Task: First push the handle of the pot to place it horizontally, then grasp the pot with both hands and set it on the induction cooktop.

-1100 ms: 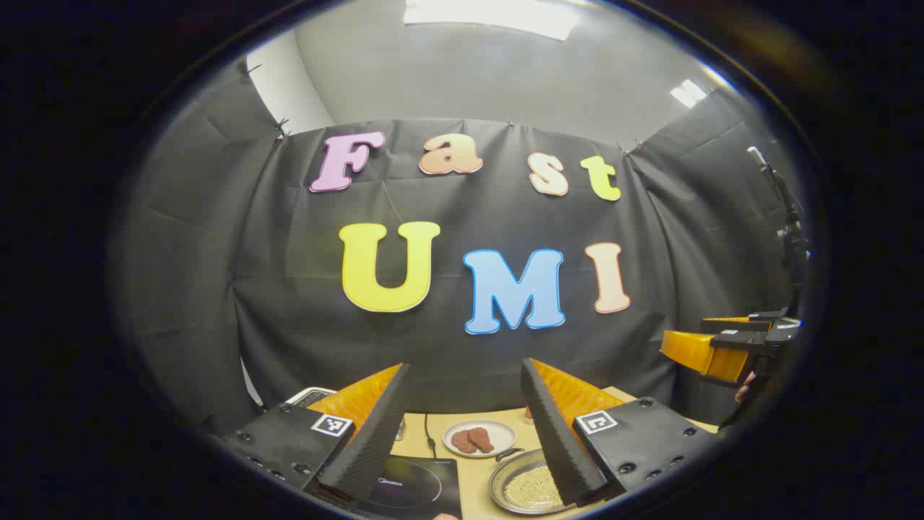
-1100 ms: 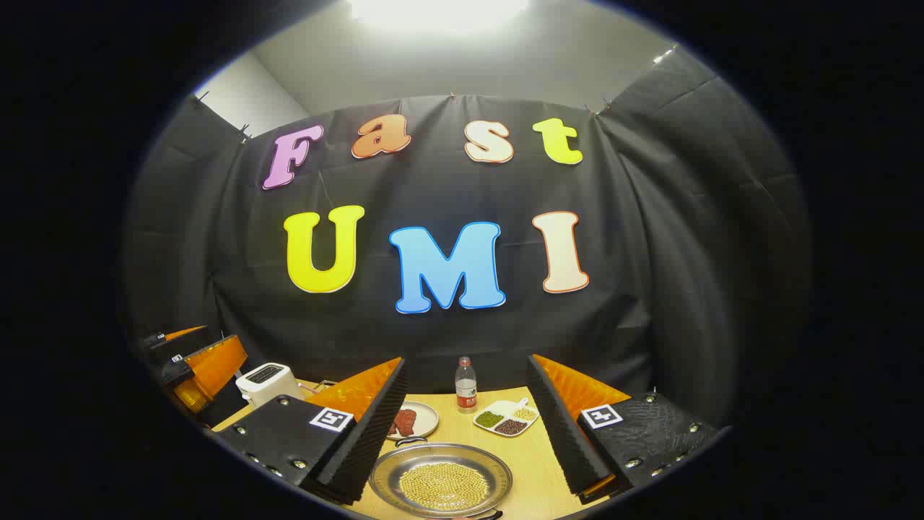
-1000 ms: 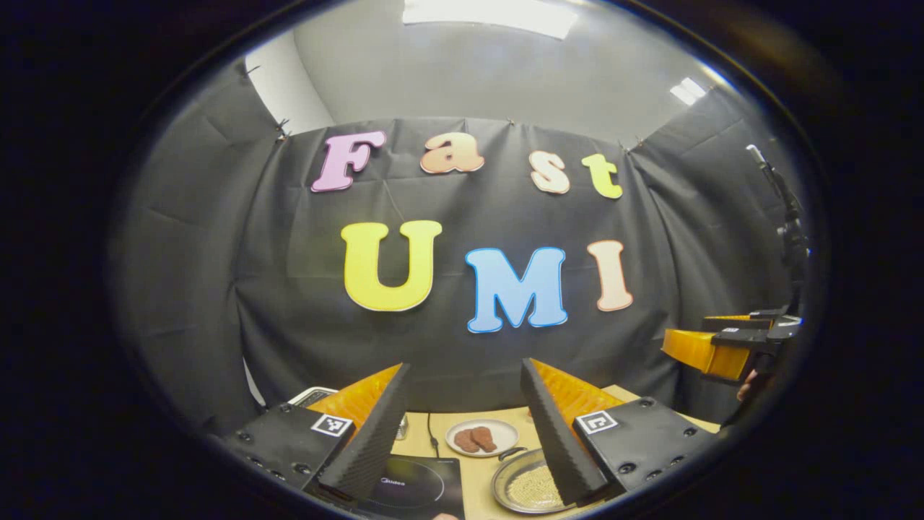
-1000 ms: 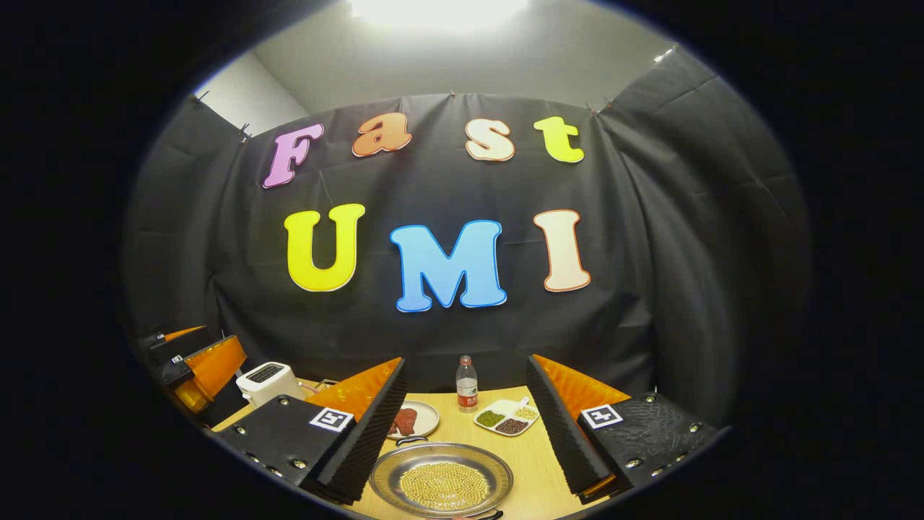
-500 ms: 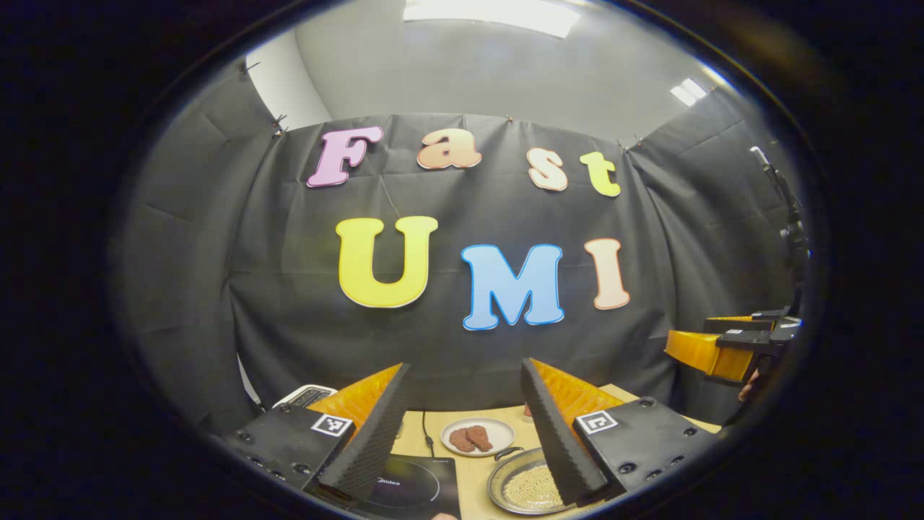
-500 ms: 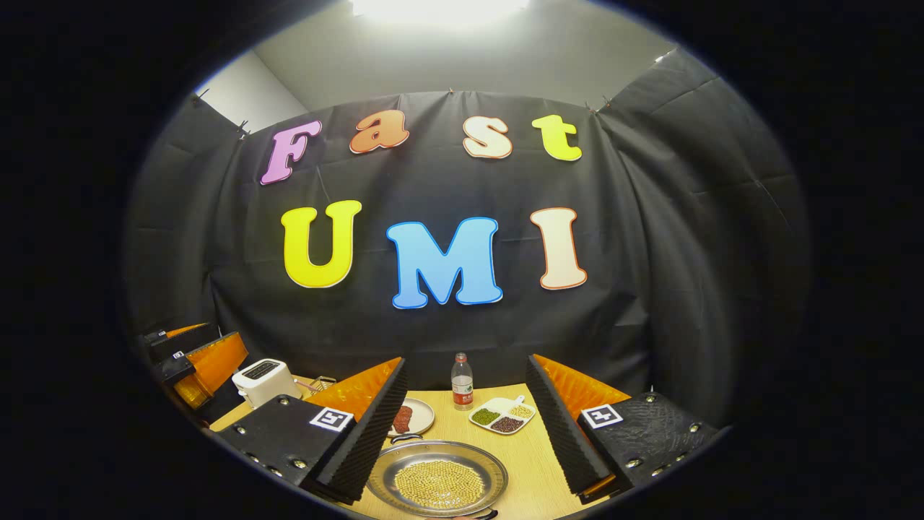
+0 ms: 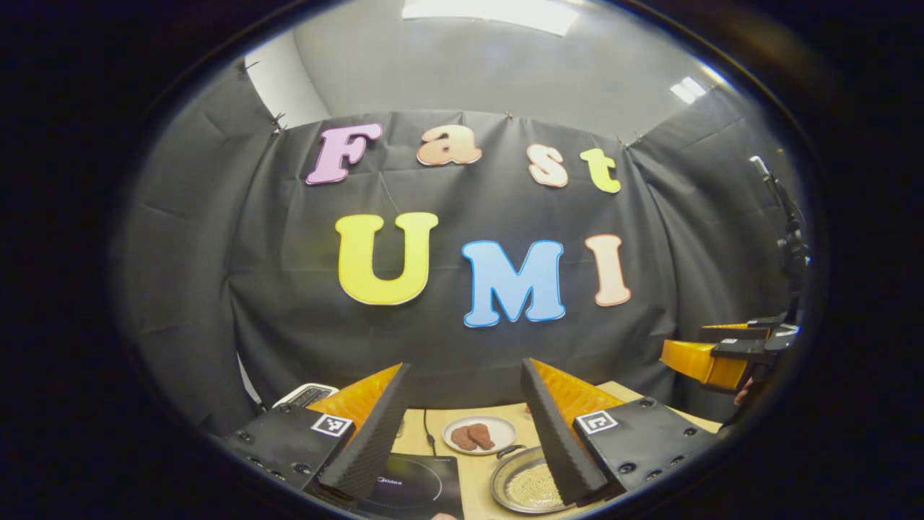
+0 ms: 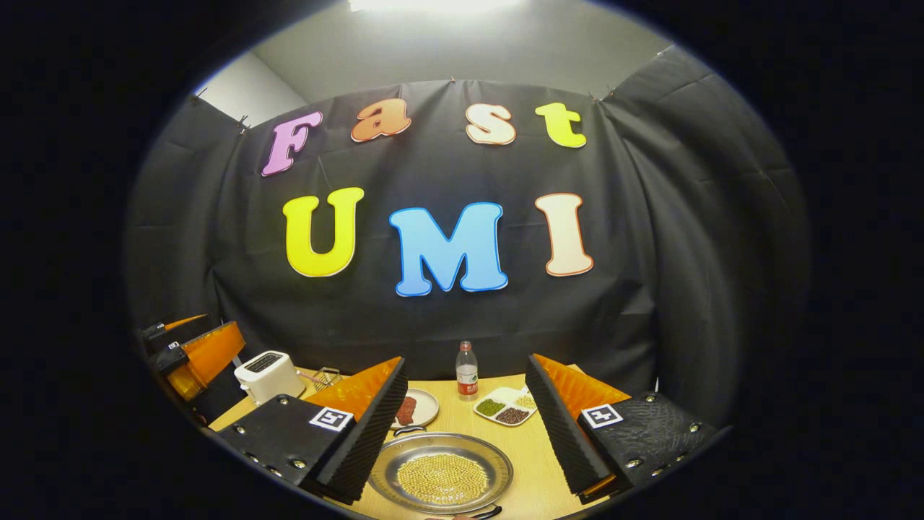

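Right gripper [image 8: 465, 433]: jaws spread wide, empty, raised above the pot [image 8: 440, 473], which sits on the table [image 8: 530, 469] at 6 o'clock, low between the fingers; its two handles lie at the pot's 12 and 6 o'clock, so the handle axis runs near-to-far, not yet horizontal. Left gripper [image 7: 462, 433]: likewise wide and empty, induction cooktop [image 7: 411, 484] at its 7 o'clock, pot at 5 o'clock, leaving the right gripper judged nearer the pot. Beyond: plate of meat [image 7: 478, 434], bottle [image 8: 466, 371], toaster [image 8: 263, 374].
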